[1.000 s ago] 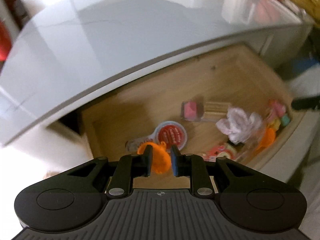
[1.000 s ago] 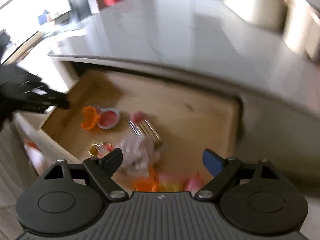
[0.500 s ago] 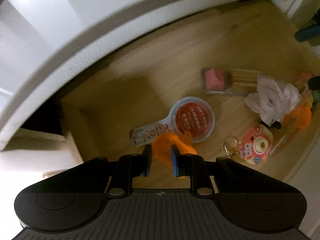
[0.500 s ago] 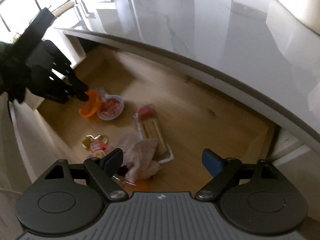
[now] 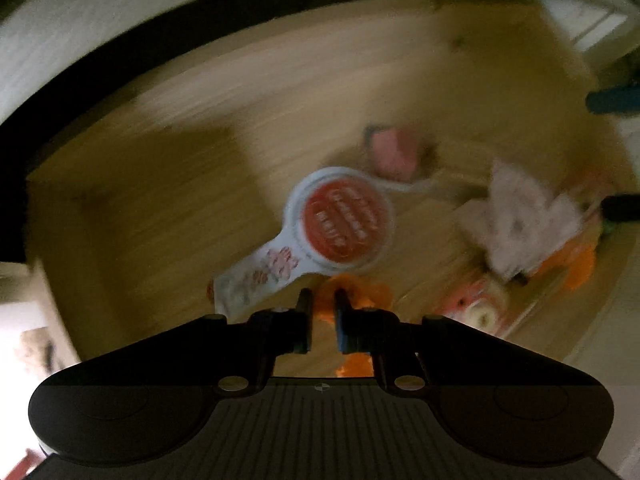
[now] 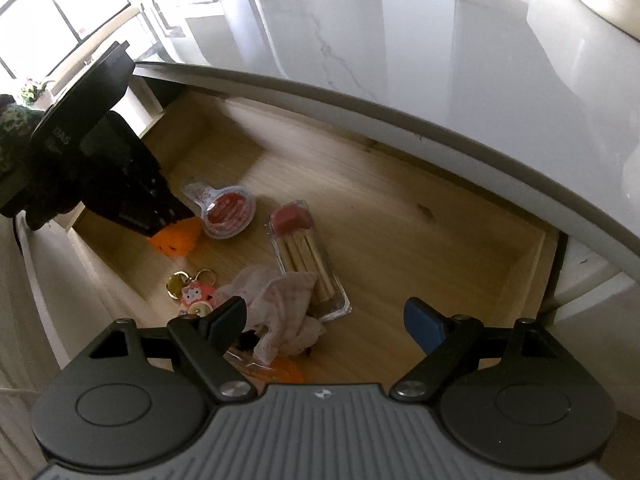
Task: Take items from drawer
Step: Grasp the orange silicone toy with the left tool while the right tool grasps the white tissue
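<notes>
Wooden and pale, the open drawer (image 6: 400, 240) sits pulled out beneath a white marble table (image 6: 400, 40). At its near left corner the left gripper (image 5: 322, 304) points steeply down, its jaws closing on an orange plastic piece (image 6: 176, 238) that shows between them; in the blurred left wrist view I cannot tell for certain that the pads already press on it. Just beside that piece lies a round cup with a red foil lid (image 6: 229, 216). A clear tray of biscuit sticks with a pink dip (image 6: 308, 264) lies near the middle, and a crumpled pale cloth (image 6: 280, 304) rests against its near end. A pink cartoon keychain (image 6: 192, 294) lies left of the cloth. The right gripper (image 6: 324, 320) hangs above the cloth with its jaws spread wide, holding nothing.
</notes>
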